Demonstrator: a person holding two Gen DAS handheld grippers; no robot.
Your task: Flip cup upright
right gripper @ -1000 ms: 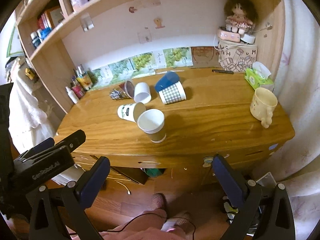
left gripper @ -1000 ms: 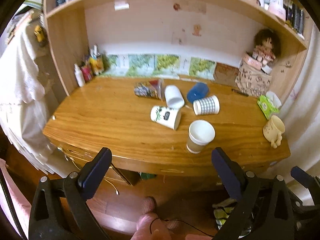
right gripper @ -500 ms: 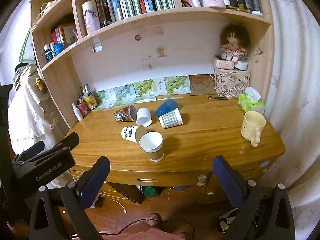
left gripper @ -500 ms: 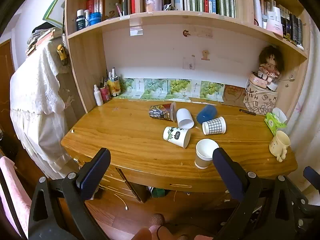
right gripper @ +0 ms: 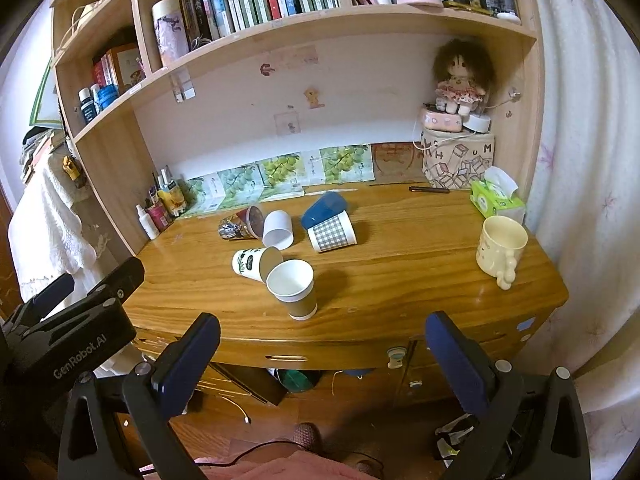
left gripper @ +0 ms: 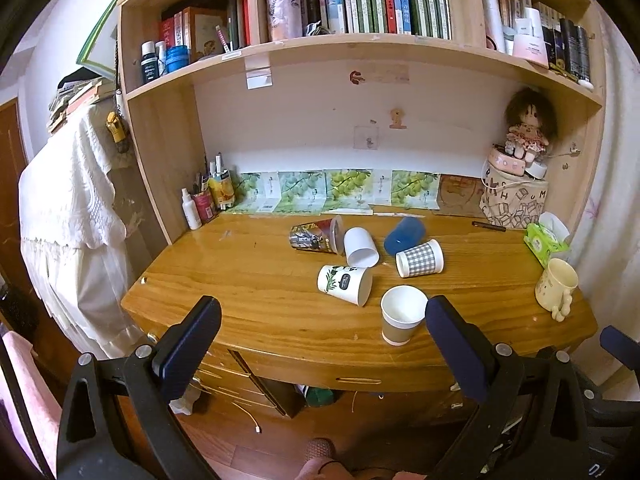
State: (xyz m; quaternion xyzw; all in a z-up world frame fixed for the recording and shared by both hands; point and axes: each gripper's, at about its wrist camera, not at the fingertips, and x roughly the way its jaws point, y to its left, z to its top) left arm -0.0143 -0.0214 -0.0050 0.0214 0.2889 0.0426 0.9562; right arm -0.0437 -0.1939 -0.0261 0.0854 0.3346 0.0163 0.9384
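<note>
Both claws, left point(left gripper: 320, 340) and right point(right gripper: 322, 356), gape wide and empty, well short of the counter point(left gripper: 248, 280). Nearest tipped cup point(left gripper: 345, 283) lies mid-counter, ahead of both, mouth facing right.

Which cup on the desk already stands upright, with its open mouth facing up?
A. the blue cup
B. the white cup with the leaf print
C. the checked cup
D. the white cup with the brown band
D: the white cup with the brown band stands on its base near the front edge of the desk, mouth up, while the other paper and plastic cups lie on their sides.
</note>
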